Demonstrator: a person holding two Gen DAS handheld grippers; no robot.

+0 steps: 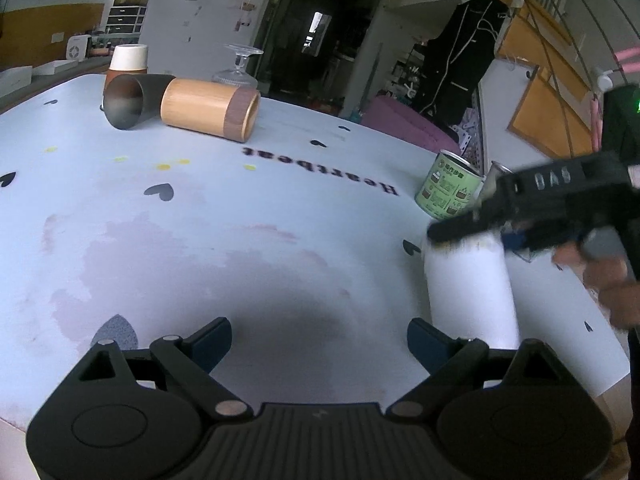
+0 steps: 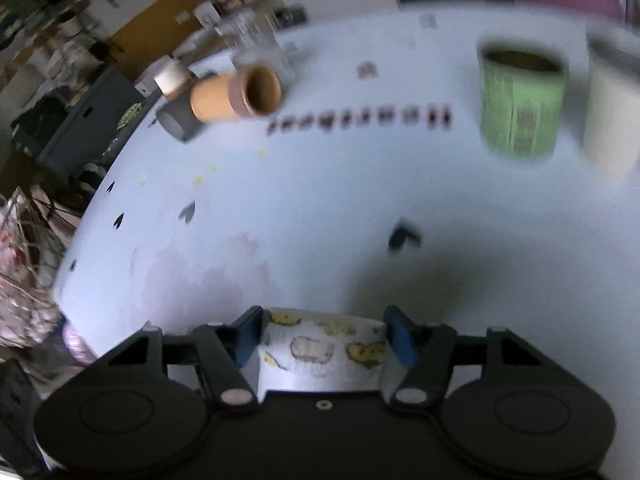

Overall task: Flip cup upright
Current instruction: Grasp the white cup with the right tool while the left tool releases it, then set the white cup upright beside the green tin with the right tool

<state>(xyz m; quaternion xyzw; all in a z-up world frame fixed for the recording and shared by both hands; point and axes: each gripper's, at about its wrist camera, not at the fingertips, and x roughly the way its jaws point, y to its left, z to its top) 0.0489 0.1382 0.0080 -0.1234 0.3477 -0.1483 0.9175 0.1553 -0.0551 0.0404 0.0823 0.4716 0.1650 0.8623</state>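
My right gripper (image 2: 323, 340) is shut on a white cup (image 2: 320, 354) with yellow and grey drawings, gripped between the blue pads near its end. In the left wrist view the same white cup (image 1: 470, 292) stands about vertical on the pale blue table (image 1: 240, 240), with the right gripper (image 1: 460, 232) clamped on its top. My left gripper (image 1: 320, 344) is open and empty, low over the table, just left of the cup.
A bamboo cup (image 1: 208, 110) and a dark grey cup (image 1: 134, 98) lie on their sides at the far left, by a brown-and-white cup (image 1: 128, 60) and a glass stand (image 1: 238, 66). A green tin (image 1: 448, 190) and a pale cup (image 2: 612, 120) stand beyond the white cup.
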